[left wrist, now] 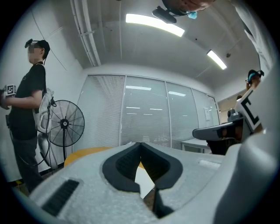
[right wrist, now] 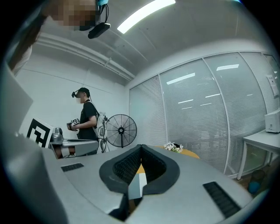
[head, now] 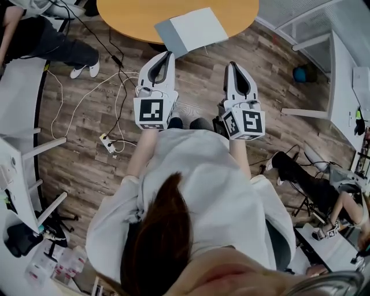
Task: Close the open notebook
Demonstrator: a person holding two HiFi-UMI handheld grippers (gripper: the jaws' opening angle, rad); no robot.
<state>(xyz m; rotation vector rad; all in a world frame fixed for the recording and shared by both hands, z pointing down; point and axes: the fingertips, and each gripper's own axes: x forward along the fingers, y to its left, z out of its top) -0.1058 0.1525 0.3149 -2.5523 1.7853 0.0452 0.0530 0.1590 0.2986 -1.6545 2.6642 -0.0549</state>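
1. My left tongs [head: 168,54]: held level, jaws shut tip to tip, nothing between them.
2. My right tongs [head: 232,64]: level, beside the left pair and apart from it, jaws likewise closed and empty.
3. Wood floor [head: 87,162]: under both tongs.
4. White cables [head: 118,98] and a power strip [head: 107,143]: on the floor, off to the left of my left tongs.
5. Tabletop [head: 127,17]: round, orange, just ahead of both sets of tips.
6. Notebook [head: 193,30]: open, lying flat at the near edge of the tabletop, ahead of the tongs and between their two lines. The grey half is toward my left tongs, the white half toward my right. Its near grey corner juts past the rim. Neither pair touches it. In each gripper view it shows only as a pale sliver through the hollow behind the shut jaws.
7. Flowers [right wrist: 174,147]: white, small, on the tabletop beyond my right tongs.
8. Standing fan [left wrist: 64,124]: past the tabletop, left of straight ahead.
9. Person [left wrist: 28,109]: dark clothes, standing just left of the fan.
10. Glass wall with blinds [left wrist: 144,113]: farthest, straight ahead of both tongs.
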